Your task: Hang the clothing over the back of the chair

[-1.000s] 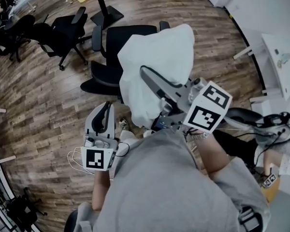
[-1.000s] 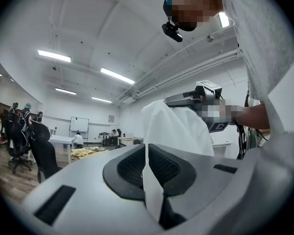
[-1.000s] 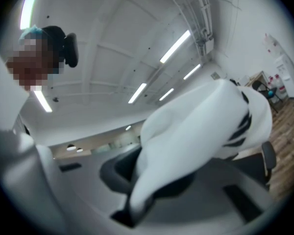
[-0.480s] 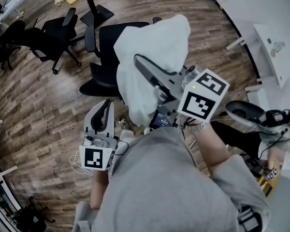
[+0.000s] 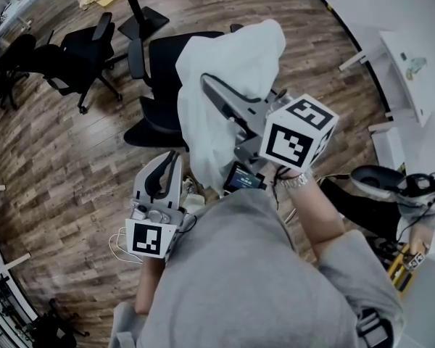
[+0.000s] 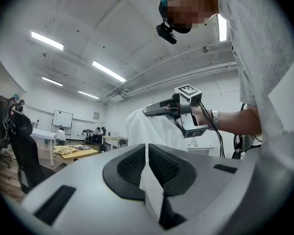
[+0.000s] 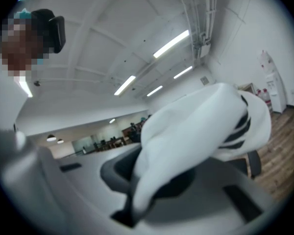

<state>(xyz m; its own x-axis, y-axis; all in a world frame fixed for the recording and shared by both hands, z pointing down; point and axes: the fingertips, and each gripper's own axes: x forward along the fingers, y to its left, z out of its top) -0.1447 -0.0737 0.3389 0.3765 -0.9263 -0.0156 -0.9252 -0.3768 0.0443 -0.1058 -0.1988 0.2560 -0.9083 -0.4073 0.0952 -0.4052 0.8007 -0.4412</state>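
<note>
Carried a short way up the head view since the earlier frames, the right gripper [image 5: 210, 85] now holds its load closer to the black chair [image 5: 167, 60], and its marker cube [image 5: 297, 133] sits higher in the picture than before. That gripper's jaws are clamped narrowly on the clothing [image 5: 235, 64], which is bunched over and around them.

In the head view the garment's long axis runs from a broad, rounded heap at upper right down to a narrower tail at lower left, so it hangs downward from the grip. It is white, soft and crumpled, with no clear front or sleeve to be made out. The right gripper view shows several dark stripes [image 7: 237, 126] on one fold. It hangs in front of the chair and hides part of the backrest and seat; whether cloth touches the chair cannot be told.

Lower in the head view, the left gripper [image 5: 170, 159] is near the garment's tail, its jaws drawn together.

A second black chair [image 5: 83, 53] stands apart on the wooden floor [image 5: 72, 151].
</note>
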